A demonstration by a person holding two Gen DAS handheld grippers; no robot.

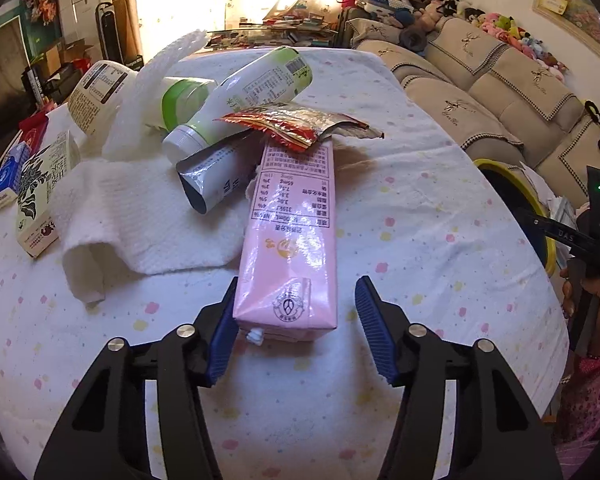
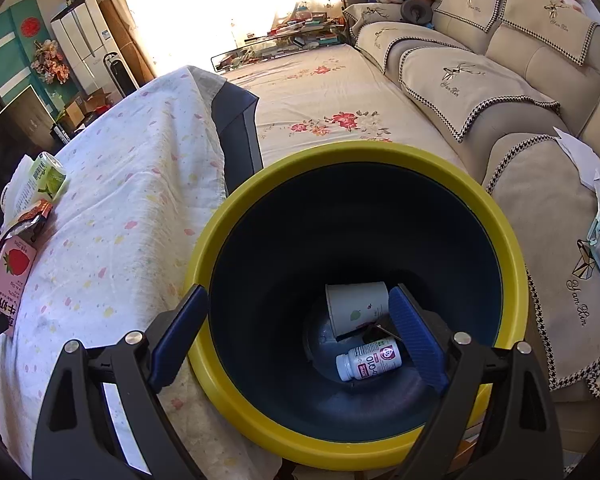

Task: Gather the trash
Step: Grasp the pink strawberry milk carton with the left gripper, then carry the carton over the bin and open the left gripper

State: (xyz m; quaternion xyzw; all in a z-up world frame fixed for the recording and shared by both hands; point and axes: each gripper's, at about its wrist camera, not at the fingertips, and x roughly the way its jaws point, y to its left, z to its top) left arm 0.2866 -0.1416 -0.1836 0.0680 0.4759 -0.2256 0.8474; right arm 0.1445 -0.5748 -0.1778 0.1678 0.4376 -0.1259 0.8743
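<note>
Left gripper (image 1: 296,330) straddles the near end of the pink milk carton (image 1: 290,236), its jaws apart: the left pad looks to touch the carton's side, while the right pad stands clear, so no pinch yet. Lying flat on the spotted tablecloth (image 1: 440,240), the carton runs its long axis straight away from the gripper, its far end tucked under a red foil wrapper (image 1: 284,126) and a white-and-green bottle (image 1: 244,100). Bare cloth lies to its right, a white towel (image 1: 148,216) to its left. Right gripper (image 2: 296,336), spread and empty, hovers over the yellow-rimmed bin (image 2: 516,264) beside the table edge.
</note>
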